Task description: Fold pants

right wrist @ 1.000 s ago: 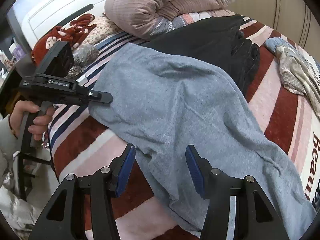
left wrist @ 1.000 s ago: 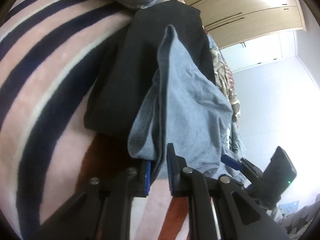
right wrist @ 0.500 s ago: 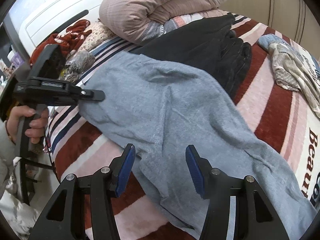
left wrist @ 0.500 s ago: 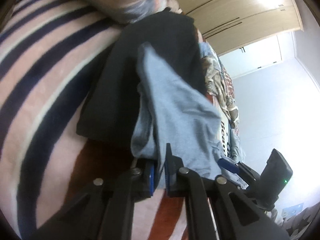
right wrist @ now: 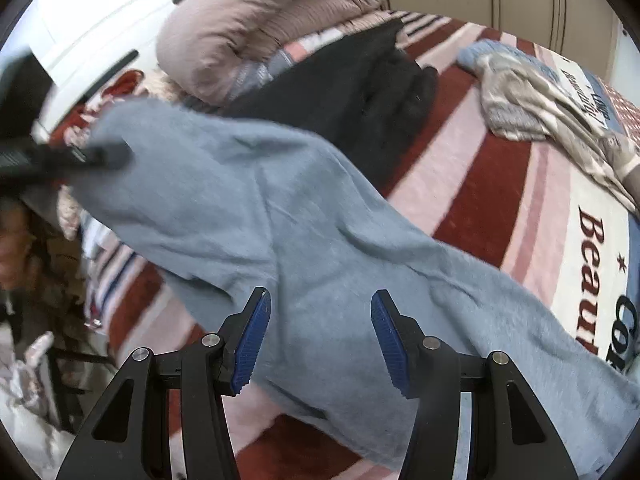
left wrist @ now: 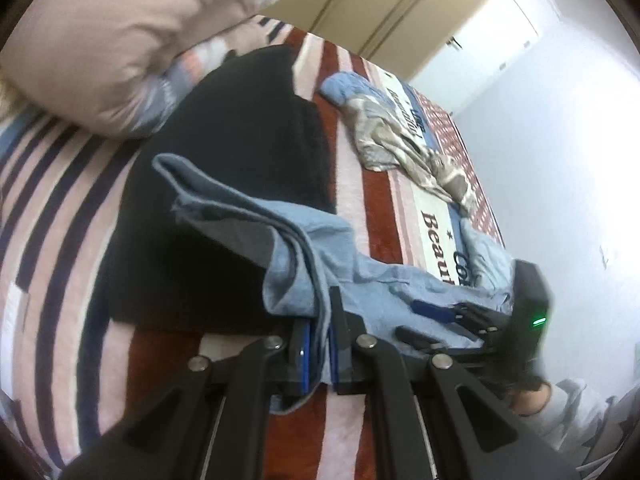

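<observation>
A bed under a red, pink and navy striped fleece blanket [right wrist: 472, 152] fills the room, with pale wooden wardrobe doors [left wrist: 384, 8] behind it. At far left, a rolled dusty-pink quilt [left wrist: 100, 48] lies against the head of the bed, and a heap of black clothing [left wrist: 224, 168] sits just below it. The left hand-held gripper [left wrist: 319, 354] is clamped on a bunched edge of the light blue-grey cotton pants [right wrist: 288, 240], lifting that end off the bed so the cloth hangs in a sagging span across the blanket and partly over the black heap. Further right, the right hand-held gripper [right wrist: 320, 338] hovers with its jaws spread wide above the middle of the pants, gripping nothing. Beyond it, at far right, a crumpled beige patterned garment [right wrist: 552, 108] lies well apart from the pants.

The risks look plain. The left grip holds several gathered layers, so a hard pull could let one slip out and leave the fold crooked. The raised end could drag or snag the black clothing beneath. If the right jaws close on a single layer mid-leg, the pants would likely twist rather than fold flat.
</observation>
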